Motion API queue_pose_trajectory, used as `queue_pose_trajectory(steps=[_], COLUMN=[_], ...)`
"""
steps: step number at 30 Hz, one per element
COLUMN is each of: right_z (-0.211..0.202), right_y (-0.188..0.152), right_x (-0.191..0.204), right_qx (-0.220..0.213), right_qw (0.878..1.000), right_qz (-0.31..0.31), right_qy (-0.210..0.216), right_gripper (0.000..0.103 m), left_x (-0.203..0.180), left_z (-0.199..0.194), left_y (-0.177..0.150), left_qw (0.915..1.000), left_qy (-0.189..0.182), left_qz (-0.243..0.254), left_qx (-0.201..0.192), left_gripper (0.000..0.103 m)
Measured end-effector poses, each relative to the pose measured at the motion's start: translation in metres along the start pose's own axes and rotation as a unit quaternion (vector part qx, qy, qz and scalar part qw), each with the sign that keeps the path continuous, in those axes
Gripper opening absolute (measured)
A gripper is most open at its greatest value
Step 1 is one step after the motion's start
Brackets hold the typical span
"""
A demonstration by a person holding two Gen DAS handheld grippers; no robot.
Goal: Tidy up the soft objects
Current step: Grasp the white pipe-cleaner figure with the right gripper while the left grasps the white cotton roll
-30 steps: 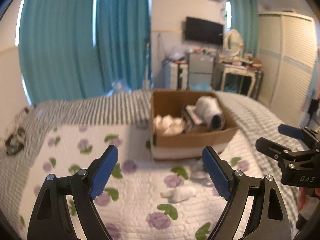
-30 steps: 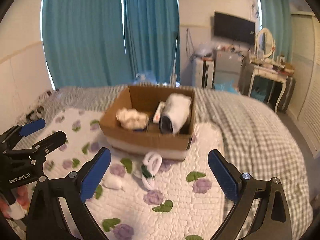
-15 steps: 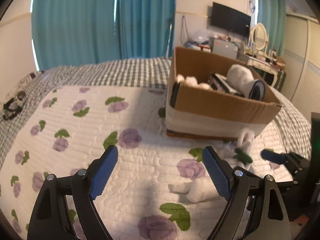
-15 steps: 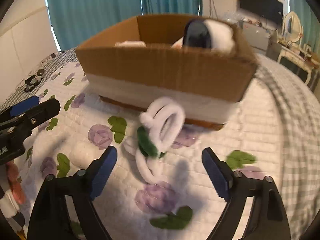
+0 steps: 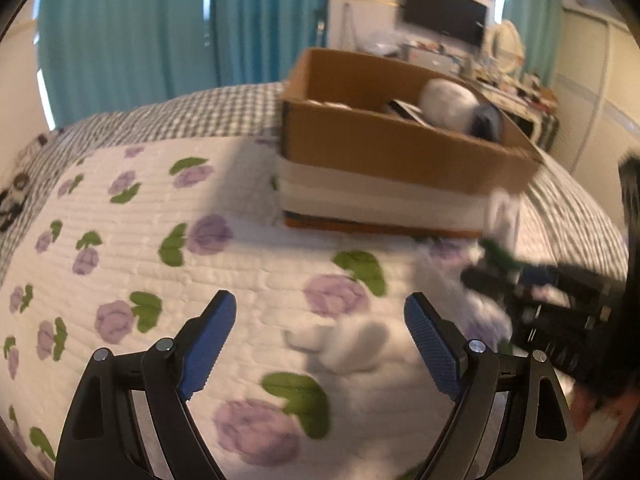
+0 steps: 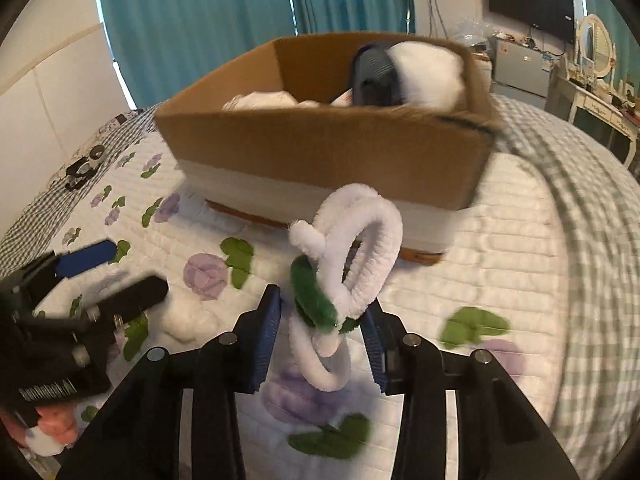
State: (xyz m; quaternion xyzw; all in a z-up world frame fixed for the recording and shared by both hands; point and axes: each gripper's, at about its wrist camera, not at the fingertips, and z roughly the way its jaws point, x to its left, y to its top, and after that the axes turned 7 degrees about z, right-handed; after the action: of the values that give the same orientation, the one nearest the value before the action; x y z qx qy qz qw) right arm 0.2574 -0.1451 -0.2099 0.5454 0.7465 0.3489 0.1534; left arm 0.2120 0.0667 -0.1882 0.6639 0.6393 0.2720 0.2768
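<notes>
A white-and-green chenille loop toy [image 6: 344, 276] stands on the quilt in front of the cardboard box [image 6: 320, 160]. My right gripper [image 6: 326, 320] has its jaws narrowed around the toy's lower part, close on both sides. A small white fluffy piece [image 5: 344, 346] lies on the quilt just ahead of my open left gripper [image 5: 320, 330]; it also shows in the right wrist view [image 6: 186, 320]. The box [image 5: 392, 148] holds a white fluffy slipper [image 6: 424, 76] and other white soft items [image 6: 264, 100].
The bed has a floral white quilt [image 5: 160, 240] over a checked cover [image 6: 580, 200]. Teal curtains [image 5: 140, 40] hang behind. A dressing table [image 6: 592, 96] and wardrobe stand at the right. My left gripper shows at left in the right wrist view [image 6: 100, 280].
Both grippers moved lower and closer to the quilt. The right gripper's jaws narrowed around the chenille toy. The left gripper came up to the white fluffy piece.
</notes>
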Motion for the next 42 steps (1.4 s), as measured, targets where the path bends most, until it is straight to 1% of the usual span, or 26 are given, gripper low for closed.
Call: queue_pose_trajectory(steps=[4,8,9,10,11,12,14,16,18,23,26,28,34,37,42], right_z=[-0.013,-0.018,-0.017,-0.016,-0.015,-0.015,-0.011,-0.008,-0.007,-0.016,-0.03,-0.041,-0.084,-0.108,-0.143], right_y=[0.007,0.011,0.012,0.012,0.011,0.01,0.008,0.006,0.003,0.003,0.005,0.006,0.009,0.008,0.008], right_x=[-0.012,-0.016,-0.016,-0.015,-0.015,-0.015,-0.012,-0.009,-0.007,0.0,0.007,0.015,0.035,0.05,0.079], right_qx=[-0.007,-0.011,-0.01,-0.008,-0.007,-0.004,0.002,0.008,0.012,0.013,0.006,0.0,-0.024,-0.038,-0.061], right_qw=[1.0,1.0,1.0,1.0,1.0,1.0,1.0,1.0,1.0,1.0,1.0,1.0,0.999,0.999,0.998], right_qz=[0.015,0.026,0.025,0.024,0.022,0.022,0.019,0.014,0.011,0.009,0.015,0.007,0.013,0.017,0.014], right_qy=[-0.002,-0.001,-0.001,0.0,-0.001,0.0,0.001,0.0,0.0,-0.006,-0.004,-0.013,-0.022,-0.027,-0.031], right_gripper=[0.039,0.039,0.039,0.039,0.039,0.039,0.039,0.039,0.039,0.039,0.039,0.039,0.039,0.039,0.039], left_x=[-0.011,-0.014,-0.012,-0.01,-0.009,-0.009,-0.012,-0.013,-0.012,-0.012,-0.01,-0.008,0.002,0.002,0.014], left_z=[0.01,0.023,0.025,0.028,0.029,0.032,0.033,0.033,0.032,0.016,0.001,-0.011,-0.058,-0.077,-0.115], left_y=[-0.008,-0.012,-0.012,-0.012,-0.013,-0.013,-0.014,-0.015,-0.015,-0.015,-0.014,-0.011,0.0,0.006,0.018], left_qw=[0.9993,0.9989,0.9987,0.9984,0.9982,0.9977,0.9973,0.9965,0.9964,0.9963,0.9963,0.9965,0.9958,0.9953,0.993], left_qy=[-0.017,-0.011,-0.015,-0.024,-0.028,-0.038,-0.046,-0.063,-0.067,-0.074,-0.074,-0.074,-0.079,-0.077,-0.075], left_qz=[-0.004,-0.003,-0.008,-0.013,-0.015,-0.009,0.005,0.012,0.016,0.029,0.036,0.035,0.041,0.05,0.064], left_qx=[0.032,0.046,0.049,0.05,0.051,0.055,0.056,0.053,0.05,0.034,0.025,0.018,-0.021,-0.032,-0.064], left_gripper=[0.087,0.085,0.085,0.083,0.072,0.068,0.053,0.045,0.042,0.041,0.041,0.041,0.041,0.041,0.041])
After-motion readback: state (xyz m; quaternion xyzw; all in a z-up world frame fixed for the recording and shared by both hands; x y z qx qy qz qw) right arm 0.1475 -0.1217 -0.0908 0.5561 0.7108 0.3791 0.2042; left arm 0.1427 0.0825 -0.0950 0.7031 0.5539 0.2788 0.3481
